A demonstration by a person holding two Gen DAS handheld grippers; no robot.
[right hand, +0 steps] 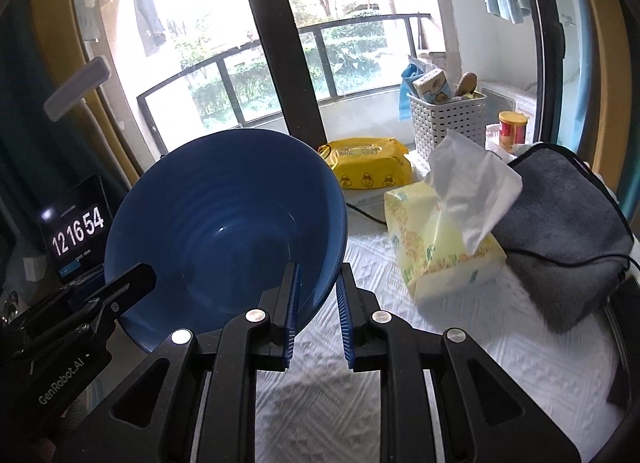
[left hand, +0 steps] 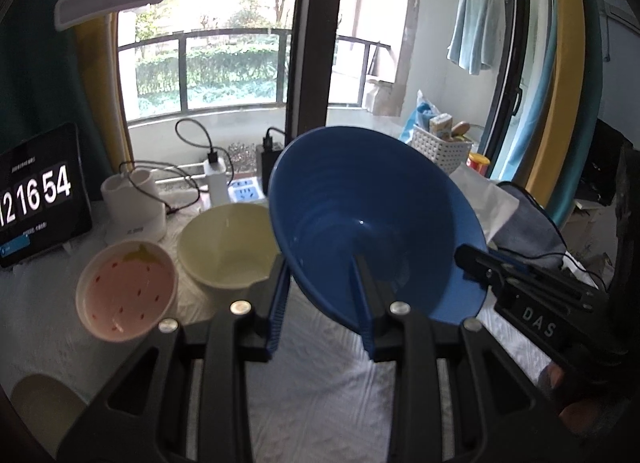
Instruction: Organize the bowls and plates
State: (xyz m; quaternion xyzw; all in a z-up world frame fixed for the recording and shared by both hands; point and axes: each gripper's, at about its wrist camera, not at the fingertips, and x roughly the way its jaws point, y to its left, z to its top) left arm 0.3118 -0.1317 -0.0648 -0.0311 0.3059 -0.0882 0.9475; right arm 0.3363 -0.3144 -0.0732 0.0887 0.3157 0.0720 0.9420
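Left wrist: cream bowl (left hand: 228, 247) beside blue bowl (left hand: 372, 223)

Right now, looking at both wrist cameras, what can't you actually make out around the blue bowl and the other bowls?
- Left wrist view: the blue bowl hides the table behind it and part of the cream bowl rim.
- Left wrist view: the beige object at the lower left is cut off by the lens edge; unidentifiable.
- Right wrist view: the pink strawberry bowl and cream bowl are absent, outside the frame or behind the blue bowl.
- Both views: the small text on the clock tablet is too small to read.
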